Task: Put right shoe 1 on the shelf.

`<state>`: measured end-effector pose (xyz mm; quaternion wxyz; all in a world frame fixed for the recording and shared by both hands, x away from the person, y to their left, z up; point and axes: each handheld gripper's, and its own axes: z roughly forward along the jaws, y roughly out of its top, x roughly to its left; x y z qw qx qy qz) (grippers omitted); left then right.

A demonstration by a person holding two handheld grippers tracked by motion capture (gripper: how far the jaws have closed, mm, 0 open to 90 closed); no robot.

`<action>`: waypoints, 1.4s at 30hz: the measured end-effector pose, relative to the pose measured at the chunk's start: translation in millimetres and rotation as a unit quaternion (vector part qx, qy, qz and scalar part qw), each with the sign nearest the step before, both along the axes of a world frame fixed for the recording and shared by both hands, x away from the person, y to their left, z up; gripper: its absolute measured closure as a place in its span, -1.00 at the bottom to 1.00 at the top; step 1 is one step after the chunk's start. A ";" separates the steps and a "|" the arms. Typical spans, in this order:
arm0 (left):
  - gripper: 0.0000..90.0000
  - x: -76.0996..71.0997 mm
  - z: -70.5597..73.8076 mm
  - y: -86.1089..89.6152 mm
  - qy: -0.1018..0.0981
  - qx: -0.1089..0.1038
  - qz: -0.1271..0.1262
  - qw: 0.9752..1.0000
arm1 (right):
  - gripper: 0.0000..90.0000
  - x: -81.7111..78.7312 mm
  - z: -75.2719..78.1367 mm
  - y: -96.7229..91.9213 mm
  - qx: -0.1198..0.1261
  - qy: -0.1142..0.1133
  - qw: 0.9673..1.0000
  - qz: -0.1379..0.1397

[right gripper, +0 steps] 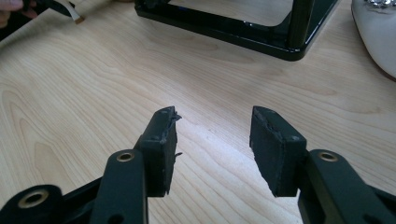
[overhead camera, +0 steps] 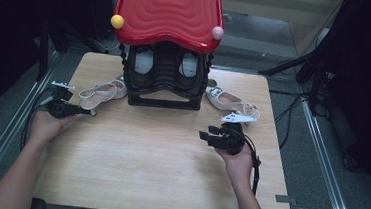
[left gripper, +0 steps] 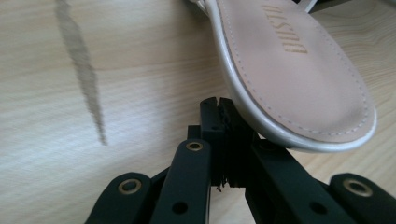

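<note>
Left gripper (overhead camera: 85, 110) jaws pressed together beside pale sandal (overhead camera: 105, 92) (not gripping it); right gripper (right gripper: 212, 140) level, jaws wide, empty.

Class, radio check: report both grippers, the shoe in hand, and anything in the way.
Left gripper shut at the left sandal, grip on it unclear. Right gripper open, empty over the table. Black shoe rack stands between the sandals.

black rack (overhead camera: 162, 101) under red roof (overhead camera: 168, 13), wooden table (overhead camera: 158, 167)

Dim surroundings, bright tabletop, soft focus
</note>
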<state>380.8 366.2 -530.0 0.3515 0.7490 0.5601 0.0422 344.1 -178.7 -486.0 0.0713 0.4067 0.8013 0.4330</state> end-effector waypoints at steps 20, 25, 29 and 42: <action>0.97 -9.6 6.2 -42.3 0.019 -0.032 0.004 0.999 | 0.17 3.2 2.1 14.1 -0.010 -0.008 1.000 0.015; 0.95 -9.0 8.6 -47.1 0.019 -0.034 0.005 0.999 | 0.17 3.3 2.5 13.2 -0.011 -0.010 1.000 0.011; 0.68 -9.2 12.2 -40.7 0.017 -0.026 0.023 0.999 | 0.17 2.8 2.9 13.2 -0.015 -0.011 1.000 0.009; 0.13 2.8 40.8 -23.0 -0.007 -0.016 0.048 0.999 | 0.17 -2.0 1.6 6.9 -0.022 -0.012 1.000 0.000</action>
